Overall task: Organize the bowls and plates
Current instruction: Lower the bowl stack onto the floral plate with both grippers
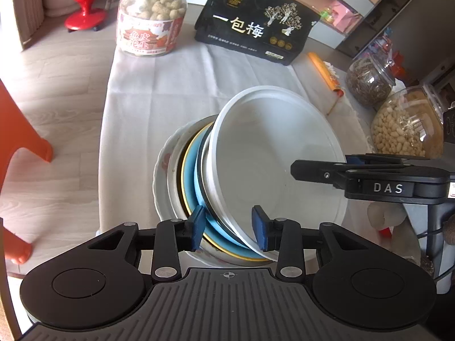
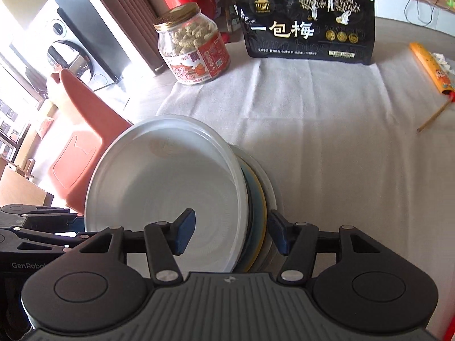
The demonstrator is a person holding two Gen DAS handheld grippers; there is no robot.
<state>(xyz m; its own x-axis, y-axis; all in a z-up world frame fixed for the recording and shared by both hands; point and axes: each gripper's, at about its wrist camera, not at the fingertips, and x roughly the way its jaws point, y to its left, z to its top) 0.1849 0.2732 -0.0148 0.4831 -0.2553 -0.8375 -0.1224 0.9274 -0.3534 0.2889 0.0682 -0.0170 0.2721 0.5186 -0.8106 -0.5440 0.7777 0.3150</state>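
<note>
A stack of nested plates and bowls rests on the white cloth. A white plate (image 1: 273, 153) is on top, over a blue dish (image 1: 199, 182) with a yellow rim and a floral plate (image 1: 163, 176) at the bottom. My left gripper (image 1: 229, 227) straddles the near rim of the stack, one pad outside the blue dish, one pad inside the white plate. My right gripper (image 2: 230, 234) straddles the opposite rim of the white plate (image 2: 159, 182) and the blue dish (image 2: 257, 199). It also shows in the left wrist view (image 1: 318, 170). Both pairs of jaws stand closed on the rims.
A peanut jar (image 1: 150, 14), a black snack bag (image 1: 256, 20) and an orange packet (image 1: 327, 74) stand at the back of the table. Two glass jars (image 1: 406, 125) are at the right. An orange chair (image 2: 85, 130) stands beside the table.
</note>
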